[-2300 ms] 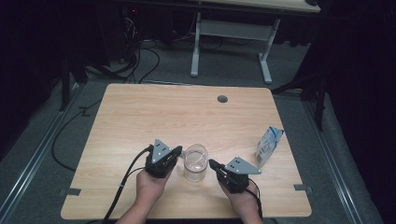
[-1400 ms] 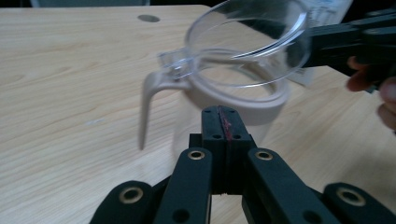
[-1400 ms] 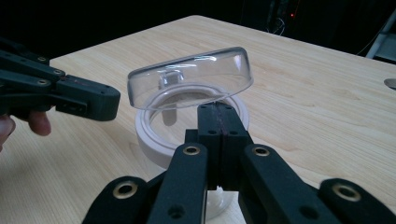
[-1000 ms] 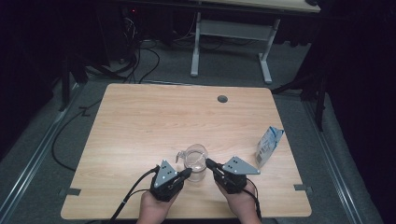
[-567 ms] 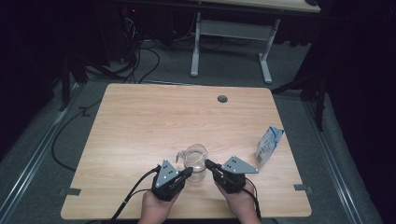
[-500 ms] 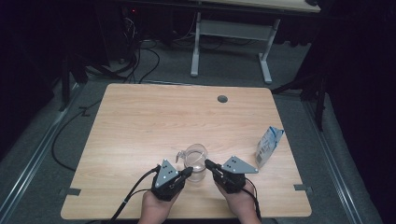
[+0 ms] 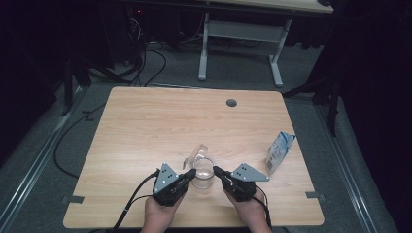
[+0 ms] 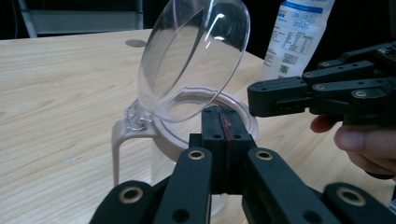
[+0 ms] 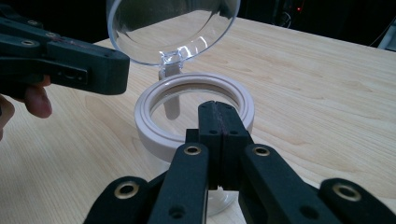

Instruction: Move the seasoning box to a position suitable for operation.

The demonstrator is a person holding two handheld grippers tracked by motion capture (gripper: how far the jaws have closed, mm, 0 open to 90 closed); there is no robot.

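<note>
A clear jar (image 7: 202, 175) stands on the pale wood-grain table (image 7: 145, 126), near the edge where the person's hands come in. Its body is see-through and round, topped by a thick, smooth, off-white ring collar (image 9: 194, 112). A domed, transparent lid (image 8: 194, 56) is hinged to that collar by a small clear-and-metal joint (image 8: 135, 119) and stands flipped up, tilted away from the mouth, so the opening is uncovered. A narrow off-white strap or handle (image 8: 116, 149) runs down the jar's side below the hinge.

The left gripper (image 7: 189, 174) sits just to the left of the jar, its matte black jaws pressed flat together with nothing between them; its tip is at the collar's rim, though whether it actually touches is hard to tell from these angles. The right gripper (image 7: 216, 171) sits just to the right of the jar, its jaws likewise pressed together on nothing, tip close to the collar. Each carries a grey three-cornered plate (image 7: 166, 175) on top and trails a black cable.

Well to the right of the jar, near the table's edge, stands a crinkled white-and-blue printed pouch (image 7: 280, 151). Far beyond the jar, a round dark grommet hole (image 7: 231, 103) is set into the tabletop.
</note>
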